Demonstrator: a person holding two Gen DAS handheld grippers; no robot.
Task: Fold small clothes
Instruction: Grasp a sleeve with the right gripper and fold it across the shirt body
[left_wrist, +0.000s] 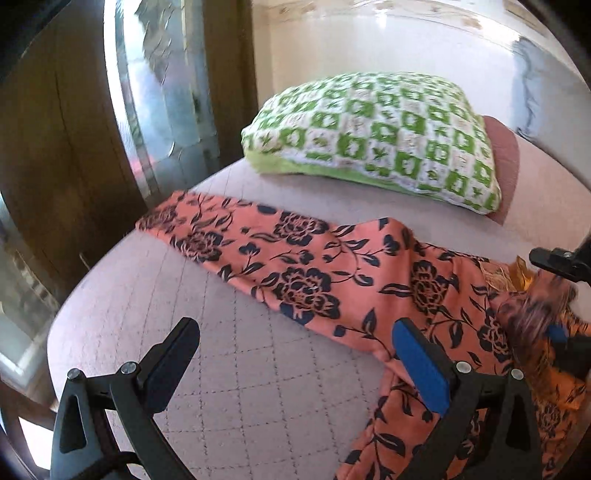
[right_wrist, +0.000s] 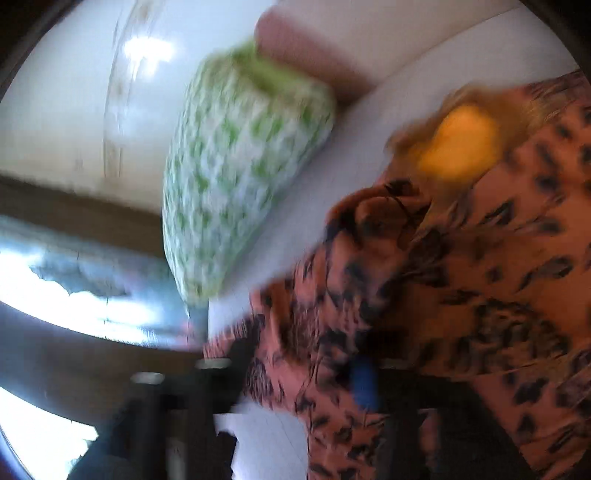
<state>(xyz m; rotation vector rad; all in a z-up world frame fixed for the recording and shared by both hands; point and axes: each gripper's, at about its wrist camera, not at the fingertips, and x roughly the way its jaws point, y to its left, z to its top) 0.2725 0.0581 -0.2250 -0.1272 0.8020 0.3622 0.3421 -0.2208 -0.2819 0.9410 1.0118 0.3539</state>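
Note:
An orange garment with a dark floral print lies spread across the quilted pinkish bed surface, one long part stretching to the far left. My left gripper is open and empty, low over the bed at the garment's near edge. My right gripper shows at the right edge of the left wrist view, with bunched garment fabric around it. The right wrist view is blurred; the garment fills its right half and fabric lies between the fingers, with a yellow patch above. My right gripper looks closed on the cloth.
A green and white crocheted pillow lies at the far side of the bed, also in the right wrist view, with a pink cushion behind it. A wooden door frame and window stand at the left. The bed edge curves at the left.

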